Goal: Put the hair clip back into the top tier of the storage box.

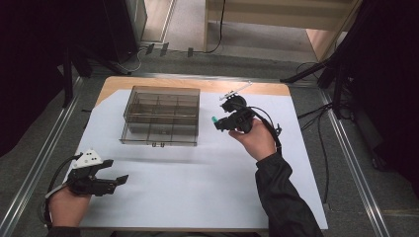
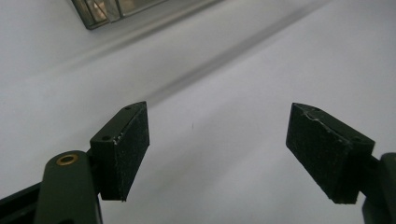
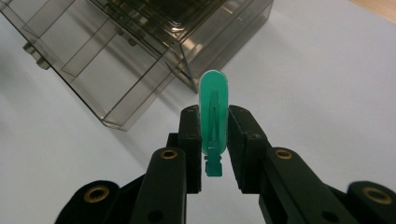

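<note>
Smoked-grey plastic organiser box [image 1: 161,116], lidded and divided into compartments, sat on the white sheet [image 1: 197,182] ahead of the left gripper [image 1: 114,171] and off to the left of the right gripper [image 1: 218,123] in the high view. Left gripper rested low near the table's near edge, jaws parted, probably parked out of the way. Right gripper was raised beside the box, carrying a small green piece [image 1: 214,120] at its tip.

Seen along the left gripper [image 2: 217,154]: jaws wide apart with nothing between the pads, bare white sheet below, a corner of the box [image 2: 107,9] far ahead to the upper left.

Seen along the right gripper [image 3: 215,144]: jaws closed on a flat, translucent green clip [image 3: 214,116], held upright, rounded end forward, small tab hanging behind the pads. Box [image 3: 140,51] lay just beyond and left of the tip, likely the clip's destination; lid looked down, though hard to confirm.
</note>
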`<state>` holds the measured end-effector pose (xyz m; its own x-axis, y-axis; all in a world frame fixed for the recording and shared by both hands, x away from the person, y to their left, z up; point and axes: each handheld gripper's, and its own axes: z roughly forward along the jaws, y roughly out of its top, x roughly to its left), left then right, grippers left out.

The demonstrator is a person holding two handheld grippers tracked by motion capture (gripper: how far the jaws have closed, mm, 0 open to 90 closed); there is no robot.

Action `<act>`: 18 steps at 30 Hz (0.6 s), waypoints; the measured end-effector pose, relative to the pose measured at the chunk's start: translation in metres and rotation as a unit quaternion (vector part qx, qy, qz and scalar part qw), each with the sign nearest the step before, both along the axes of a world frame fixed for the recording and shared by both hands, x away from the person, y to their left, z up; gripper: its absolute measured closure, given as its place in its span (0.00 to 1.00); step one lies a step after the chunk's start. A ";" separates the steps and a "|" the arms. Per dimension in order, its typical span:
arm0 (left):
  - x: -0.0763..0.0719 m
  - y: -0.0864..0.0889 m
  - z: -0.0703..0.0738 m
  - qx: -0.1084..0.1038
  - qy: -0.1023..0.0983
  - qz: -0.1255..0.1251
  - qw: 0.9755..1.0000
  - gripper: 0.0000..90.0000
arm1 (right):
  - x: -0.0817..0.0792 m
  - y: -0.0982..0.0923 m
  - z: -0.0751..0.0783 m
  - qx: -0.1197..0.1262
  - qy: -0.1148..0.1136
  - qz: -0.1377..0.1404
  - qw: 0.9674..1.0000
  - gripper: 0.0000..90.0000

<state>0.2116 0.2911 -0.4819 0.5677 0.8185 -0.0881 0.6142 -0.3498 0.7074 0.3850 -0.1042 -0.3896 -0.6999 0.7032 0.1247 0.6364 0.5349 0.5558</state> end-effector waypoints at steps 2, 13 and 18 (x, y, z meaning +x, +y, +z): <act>-0.001 0.001 0.000 -0.001 -0.001 0.005 1.000 0.25 | -0.001 0.003 0.000 -0.003 -0.001 0.006 1.000 0.87; -0.004 0.004 -0.002 0.001 0.004 0.010 1.000 0.25 | -0.006 0.023 -0.002 0.004 0.002 0.032 0.999 0.86; -0.005 0.005 -0.003 -0.001 0.008 0.011 1.000 0.25 | -0.006 0.031 -0.001 0.009 0.008 0.040 0.999 0.86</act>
